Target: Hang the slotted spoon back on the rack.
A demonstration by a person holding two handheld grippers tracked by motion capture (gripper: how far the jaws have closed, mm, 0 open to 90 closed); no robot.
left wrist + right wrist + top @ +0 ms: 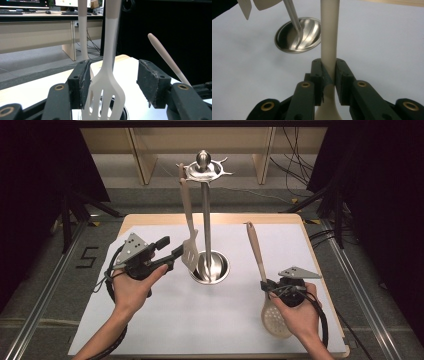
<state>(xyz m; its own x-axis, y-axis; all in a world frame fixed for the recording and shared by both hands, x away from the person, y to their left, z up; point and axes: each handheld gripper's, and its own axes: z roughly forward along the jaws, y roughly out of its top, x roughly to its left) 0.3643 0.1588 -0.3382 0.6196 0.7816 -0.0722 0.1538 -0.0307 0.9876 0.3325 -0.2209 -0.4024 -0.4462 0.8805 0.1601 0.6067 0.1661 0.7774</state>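
A steel utensil stand (205, 220) rises from its round base (210, 268) at mid-table. A cream slotted spatula (189, 227) hangs tilted from a hook at the stand's top (202, 170). My left gripper (176, 246) is open, and the spatula head (106, 96) stands between its jaws, close against the left pad (83, 82). My right gripper (265, 285) is shut on the handle of a cream slotted spoon (256, 252). The spoon's handle points up and away, and its round head (276, 319) lies low by the right hand. In the right gripper view the jaws (328, 75) clamp the handle (329, 37).
A white mat (200, 325) covers the wooden table (320, 270). The stand base (298, 35) lies ahead and left of the right gripper. Metal rails (45, 290) and black stands flank the table. Desks and cables are beyond the far edge.
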